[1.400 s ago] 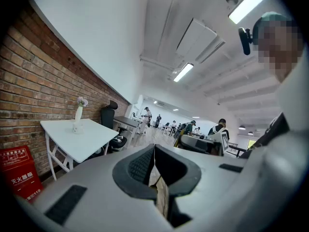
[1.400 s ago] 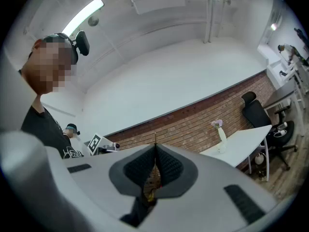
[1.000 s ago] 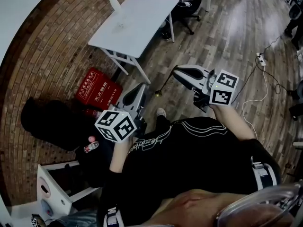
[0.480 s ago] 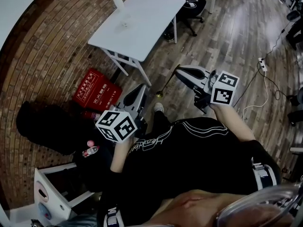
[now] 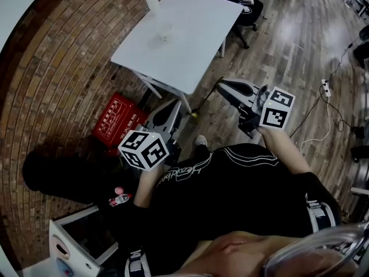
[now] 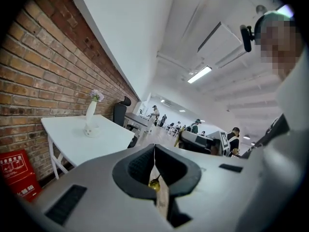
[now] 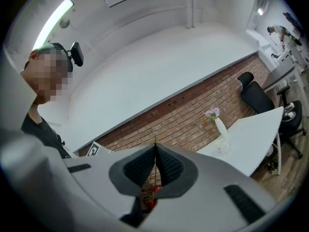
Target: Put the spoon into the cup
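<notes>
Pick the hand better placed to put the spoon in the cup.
Right: the right gripper is shut on the spoon; the left gripper is shut, empty. The cup stands on the table ahead.

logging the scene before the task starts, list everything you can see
table: one, white, against the brick wall
vase: one, white with pale purple flowers, far end of the table
cup: one, clear, on the table beside the vase
crate: one, red, on the floor by the wall
office chair: one, black, beyond the table
power strip: one, white with cable, on the floor at right
bundle: one, black, on the floor at left
bottle: one, pink cap, beside the bundle
cabinet: one, white, lower left
spoon: one, thin, gold, in the right tongs
shirt: one, black, on the person
left tongs: one, grey, shut, nothing gripped
right tongs: one, grey, shut on the spoon
</notes>
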### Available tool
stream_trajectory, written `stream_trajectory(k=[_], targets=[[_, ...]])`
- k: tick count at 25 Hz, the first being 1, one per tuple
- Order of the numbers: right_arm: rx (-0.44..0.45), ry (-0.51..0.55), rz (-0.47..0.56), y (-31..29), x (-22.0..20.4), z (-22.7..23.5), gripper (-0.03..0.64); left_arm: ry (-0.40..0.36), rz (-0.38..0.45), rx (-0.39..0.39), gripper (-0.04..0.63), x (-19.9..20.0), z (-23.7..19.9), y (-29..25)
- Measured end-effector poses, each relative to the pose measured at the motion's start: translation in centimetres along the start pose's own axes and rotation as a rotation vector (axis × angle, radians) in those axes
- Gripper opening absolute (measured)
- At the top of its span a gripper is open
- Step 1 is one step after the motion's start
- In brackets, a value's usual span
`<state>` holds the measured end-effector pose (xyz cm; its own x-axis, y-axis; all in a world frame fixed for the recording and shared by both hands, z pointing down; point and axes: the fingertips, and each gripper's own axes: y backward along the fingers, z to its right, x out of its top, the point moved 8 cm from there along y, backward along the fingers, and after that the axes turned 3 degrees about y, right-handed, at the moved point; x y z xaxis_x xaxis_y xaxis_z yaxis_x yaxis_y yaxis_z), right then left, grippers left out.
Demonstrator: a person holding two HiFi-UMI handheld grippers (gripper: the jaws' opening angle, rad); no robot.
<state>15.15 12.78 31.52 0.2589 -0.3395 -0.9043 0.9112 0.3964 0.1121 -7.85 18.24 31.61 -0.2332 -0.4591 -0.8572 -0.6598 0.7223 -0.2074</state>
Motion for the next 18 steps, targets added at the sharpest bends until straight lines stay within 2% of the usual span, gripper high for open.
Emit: stream_trajectory(k=[10, 18], targets=[[-0.058, -0.036, 0.007, -11.1, 2.4, 9.1, 0.0, 0.019, -0.028, -0.02, 0.005, 8.1, -12.8, -5.1], [-0.1, -0.032, 0.005, -14.8, 3.0, 12.5, 0.0, 0.037, -0.042, -0.042, 0.005, 10.1, -17.9, -7.8]])
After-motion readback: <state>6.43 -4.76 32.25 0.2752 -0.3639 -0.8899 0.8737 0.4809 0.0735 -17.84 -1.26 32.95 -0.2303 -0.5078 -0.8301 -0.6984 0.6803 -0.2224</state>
